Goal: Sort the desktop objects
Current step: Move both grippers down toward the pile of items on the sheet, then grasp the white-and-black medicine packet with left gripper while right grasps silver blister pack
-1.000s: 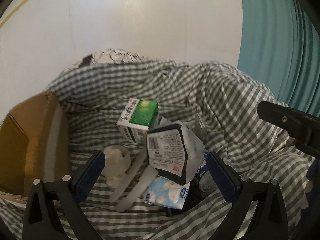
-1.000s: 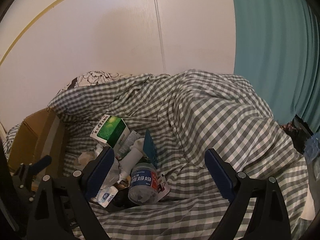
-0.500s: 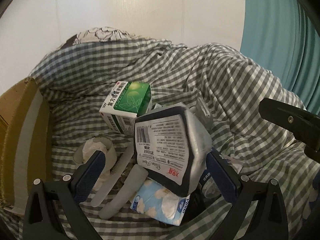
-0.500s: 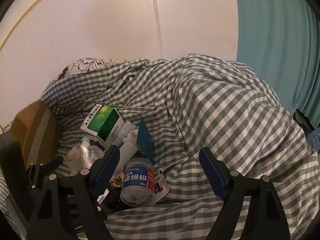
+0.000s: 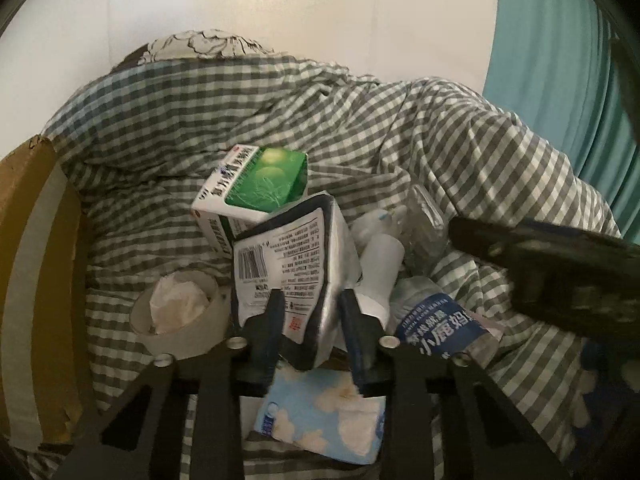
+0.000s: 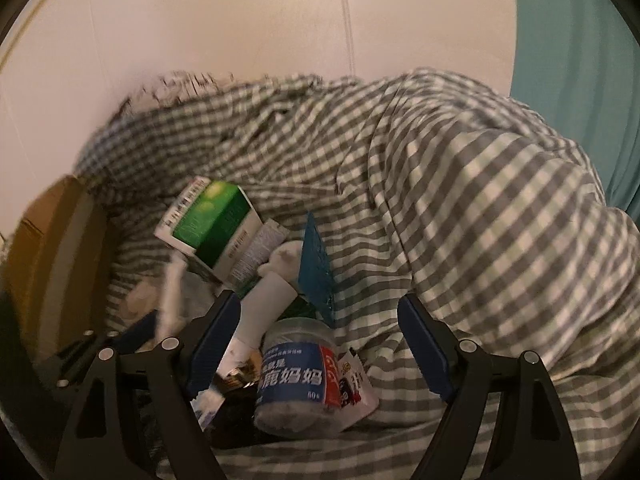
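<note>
A: While the left gripper [image 5: 310, 308] is closing, what sits between its jaws?

B: A dark-edged silver pouch [image 5: 296, 276] with a barcode and printed text. The fingers [image 5: 272, 320] stand narrow on either side of its lower end and press into it, so it reads as a grip.

A: What lies around that gripper?

B: Just beyond the pouch, a green and white box [image 5: 256, 196] leans on the checked cloth [image 5: 400, 140]. Left of the jaws there is a roll of tape [image 5: 176, 312] with crumpled paper inside. Below the jaws lies a blue tissue pack [image 5: 324, 416] with clouds on it. To the right, a jar with a blue label [image 5: 440, 320] lies on its side, touching a white bottle [image 5: 380, 268]. A cardboard box [image 5: 36, 280] stands well off to the left.

A: And the right gripper [image 6: 320, 344]?

B: Its jaws stand wide, pressing on nothing. The jar lies between them, nearer the left finger. Ahead are the white bottle, a blue comb [image 6: 318, 268] standing on edge, and the green box further left, blurred.
</note>
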The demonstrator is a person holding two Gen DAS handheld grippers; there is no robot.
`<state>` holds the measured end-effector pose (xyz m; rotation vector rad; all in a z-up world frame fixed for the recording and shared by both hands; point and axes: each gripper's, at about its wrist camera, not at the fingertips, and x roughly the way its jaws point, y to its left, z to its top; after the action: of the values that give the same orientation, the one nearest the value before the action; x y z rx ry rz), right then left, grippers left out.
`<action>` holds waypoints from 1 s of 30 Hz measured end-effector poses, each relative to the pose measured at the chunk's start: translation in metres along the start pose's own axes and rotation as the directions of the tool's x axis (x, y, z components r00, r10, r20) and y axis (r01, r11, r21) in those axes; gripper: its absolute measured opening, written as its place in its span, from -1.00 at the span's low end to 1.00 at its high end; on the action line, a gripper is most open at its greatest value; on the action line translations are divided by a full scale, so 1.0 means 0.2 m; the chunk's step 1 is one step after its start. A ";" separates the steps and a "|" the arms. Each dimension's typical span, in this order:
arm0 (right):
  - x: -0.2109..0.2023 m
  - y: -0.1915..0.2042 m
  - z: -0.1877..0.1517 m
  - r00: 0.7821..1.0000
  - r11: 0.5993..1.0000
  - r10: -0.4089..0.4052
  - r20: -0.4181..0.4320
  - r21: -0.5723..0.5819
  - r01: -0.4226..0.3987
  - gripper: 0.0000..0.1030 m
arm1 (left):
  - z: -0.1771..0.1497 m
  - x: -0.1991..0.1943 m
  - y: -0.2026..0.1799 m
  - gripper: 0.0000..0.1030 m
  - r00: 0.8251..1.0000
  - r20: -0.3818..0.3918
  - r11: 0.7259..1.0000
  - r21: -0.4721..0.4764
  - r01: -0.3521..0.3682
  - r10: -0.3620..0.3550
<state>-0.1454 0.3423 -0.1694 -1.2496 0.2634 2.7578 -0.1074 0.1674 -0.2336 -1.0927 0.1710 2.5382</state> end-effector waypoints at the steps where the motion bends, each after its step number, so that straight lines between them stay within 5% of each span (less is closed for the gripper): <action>1: 0.02 0.00 0.00 1.000 1.000 -0.005 -0.015 -0.003 0.005 0.45 | 0.00 -0.01 0.01 -0.57 1.000 0.010 1.000 0.000 -0.001 0.001; 10: 0.29 0.02 0.07 0.992 0.999 -0.050 -0.111 -0.022 0.048 -0.06 | 0.03 -0.01 0.07 -0.68 1.000 0.024 1.000 -0.011 0.019 -0.018; 14: 0.36 0.03 0.05 0.986 0.997 -0.079 -0.146 -0.039 0.074 -0.83 | 0.03 -0.02 0.08 -0.70 0.999 0.025 1.000 -0.017 0.024 -0.024; 30: -0.01 0.08 0.00 0.998 0.999 -0.013 0.063 -0.049 0.016 -0.86 | 0.11 -0.36 0.15 -0.72 0.991 0.136 0.999 -0.045 0.011 -0.005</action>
<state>-0.1467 0.3276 -0.1650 -1.1691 0.1815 2.8010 -0.0883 0.1254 -0.1679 -0.9308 0.0723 2.6105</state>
